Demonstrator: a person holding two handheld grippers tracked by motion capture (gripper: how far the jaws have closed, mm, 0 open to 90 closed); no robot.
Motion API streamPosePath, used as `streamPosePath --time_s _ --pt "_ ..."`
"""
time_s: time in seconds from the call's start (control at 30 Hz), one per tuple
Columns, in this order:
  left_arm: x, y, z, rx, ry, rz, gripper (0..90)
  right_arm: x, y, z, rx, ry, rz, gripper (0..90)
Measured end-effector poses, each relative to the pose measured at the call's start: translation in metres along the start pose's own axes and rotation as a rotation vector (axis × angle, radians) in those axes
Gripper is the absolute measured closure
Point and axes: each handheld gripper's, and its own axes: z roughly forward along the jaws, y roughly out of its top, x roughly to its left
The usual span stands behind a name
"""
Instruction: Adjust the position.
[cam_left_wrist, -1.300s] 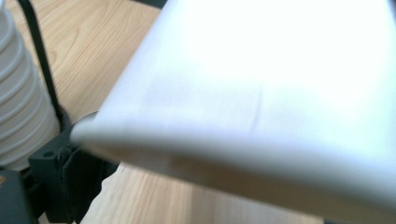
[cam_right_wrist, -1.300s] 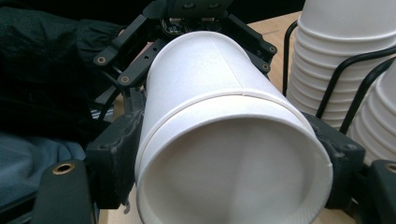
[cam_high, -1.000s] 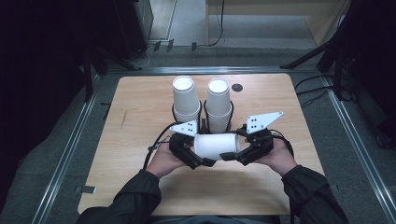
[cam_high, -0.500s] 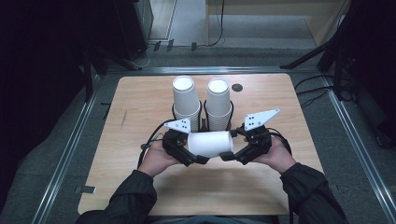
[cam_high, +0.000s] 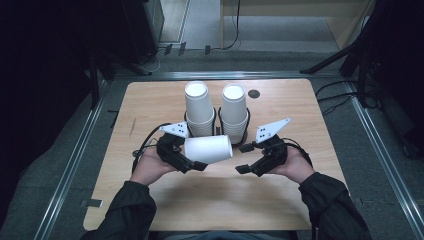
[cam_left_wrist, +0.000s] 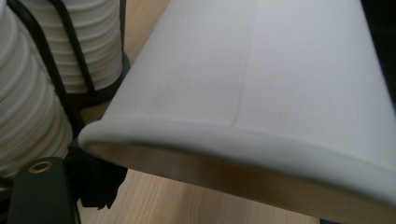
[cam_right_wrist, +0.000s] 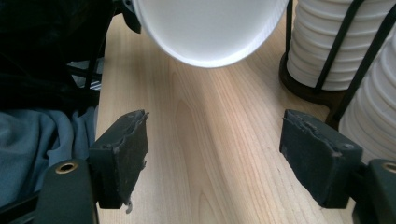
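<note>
single white paper cup (cam_high: 209, 149) lying on its side above the table, rim end at the person's left, closed base pointing right. plain, unprinted, tapered wall with a vertical seam and rolled rim (cam_left_wrist: 224, 135). sits just in front of two upright stacks of white cups in black wire holders. base (cam_right_wrist: 210, 28) round and flat.

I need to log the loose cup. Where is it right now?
In the high view the loose paper cup lies sideways above the table's middle, held by the left gripper, just in front of the two cup stacks.
</note>
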Motion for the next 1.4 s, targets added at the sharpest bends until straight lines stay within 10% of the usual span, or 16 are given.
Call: streamPosePath --time_s 0.97,1.4 --pt "0.006 -0.008 0.024 0.306 0.134 0.002 12.6 -0.009 0.01 0.028 0.087 -0.015 -0.058 21.6" --pt "-0.006 0.003 0.057 0.401 0.081 0.081 12.7 -0.001 0.009 0.042 0.154 0.009 -0.115 19.5"
